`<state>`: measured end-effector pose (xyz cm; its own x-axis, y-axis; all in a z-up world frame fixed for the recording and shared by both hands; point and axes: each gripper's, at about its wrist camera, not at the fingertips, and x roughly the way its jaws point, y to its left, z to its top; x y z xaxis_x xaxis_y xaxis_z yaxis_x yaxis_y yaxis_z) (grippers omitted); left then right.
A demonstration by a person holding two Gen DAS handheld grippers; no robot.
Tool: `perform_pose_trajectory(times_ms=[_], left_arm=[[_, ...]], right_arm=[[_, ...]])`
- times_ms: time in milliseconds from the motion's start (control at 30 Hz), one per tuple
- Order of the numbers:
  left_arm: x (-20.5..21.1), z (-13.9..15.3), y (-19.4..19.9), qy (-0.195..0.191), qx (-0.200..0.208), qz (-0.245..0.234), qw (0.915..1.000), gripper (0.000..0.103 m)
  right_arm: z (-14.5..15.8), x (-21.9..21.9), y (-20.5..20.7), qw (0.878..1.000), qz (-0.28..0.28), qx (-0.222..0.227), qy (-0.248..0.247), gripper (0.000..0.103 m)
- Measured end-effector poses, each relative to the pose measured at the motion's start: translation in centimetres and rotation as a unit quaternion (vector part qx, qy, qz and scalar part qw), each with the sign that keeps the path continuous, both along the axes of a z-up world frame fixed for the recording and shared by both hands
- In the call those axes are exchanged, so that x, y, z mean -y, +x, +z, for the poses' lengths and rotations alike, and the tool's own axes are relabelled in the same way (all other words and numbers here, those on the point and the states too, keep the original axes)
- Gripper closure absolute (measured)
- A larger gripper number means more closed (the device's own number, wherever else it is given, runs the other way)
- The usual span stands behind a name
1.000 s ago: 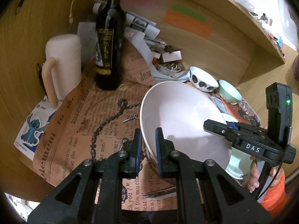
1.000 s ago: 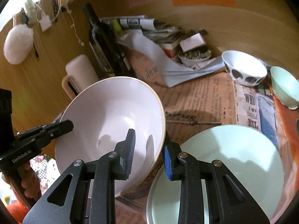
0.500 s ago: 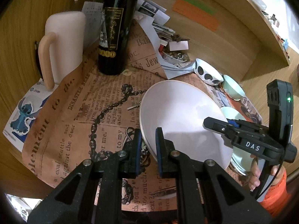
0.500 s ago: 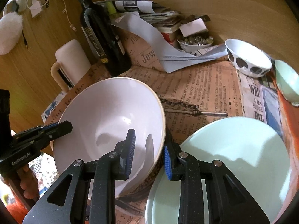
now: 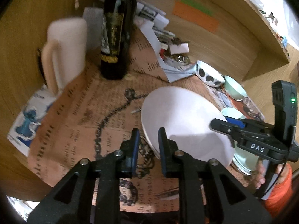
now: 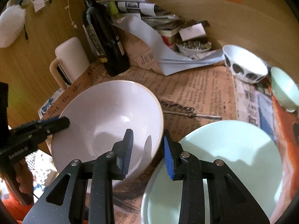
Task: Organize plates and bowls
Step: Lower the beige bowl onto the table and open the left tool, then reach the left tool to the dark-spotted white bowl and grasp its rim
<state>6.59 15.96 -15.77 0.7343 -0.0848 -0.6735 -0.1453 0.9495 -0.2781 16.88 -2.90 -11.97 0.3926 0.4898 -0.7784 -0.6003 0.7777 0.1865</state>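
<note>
Currently, item: white bowl (image 6: 106,123), near the table's front edge, rim between both narrow, opening pairs, left gripper (image 5: 148,145) and right gripper (image 6: 147,149). I'd release evenly, then back off clear of the mint plate (image 6: 224,168).

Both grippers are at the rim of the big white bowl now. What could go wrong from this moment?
1. Both the left gripper and the right gripper are opening around the white bowl; if it is not fully set down, it may tip or drop.
2. Its rim sits close to the green plate and could knock it.
</note>
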Motion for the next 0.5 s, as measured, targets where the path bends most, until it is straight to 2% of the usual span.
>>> perform_pose_trajectory(times_ms=[33, 100, 167, 267, 433, 500], left_arm=[[0.0, 0.3, -0.2, 0.005, 0.005, 0.003, 1.0, 0.075], [-0.1, 1.1, -0.7, 0.011, 0.018, 0.011, 0.9997, 0.059], [-0.2, 2.0, -1.0, 0.018, 0.034, 0.021, 0.999, 0.055], [-0.1, 3.4, -1.2, 0.021, 0.051, 0.02, 0.9983, 0.053], [0.5, 5.9, -1.1, 0.028, 0.084, 0.02, 0.9959, 0.043], [1.1, 6.9, -0.8, 0.032, 0.099, 0.019, 0.9944, 0.035]], right_arm=[[0.2, 0.2, -0.1, 1.0, -0.001, 0.007, -0.003, 0.072], [0.7, 0.8, -0.3, 1.0, -0.004, 0.018, -0.001, 0.064], [1.2, 1.7, -0.3, 1.0, -0.012, 0.027, 0.007, 0.056], [2.1, 3.4, -0.2, 0.998, -0.03, 0.042, 0.019, 0.05], [3.7, 6.6, 0.6, 0.995, -0.064, 0.069, 0.031, 0.049], [4.2, 7.9, 1.1, 0.993, -0.079, 0.083, 0.031, 0.046]])
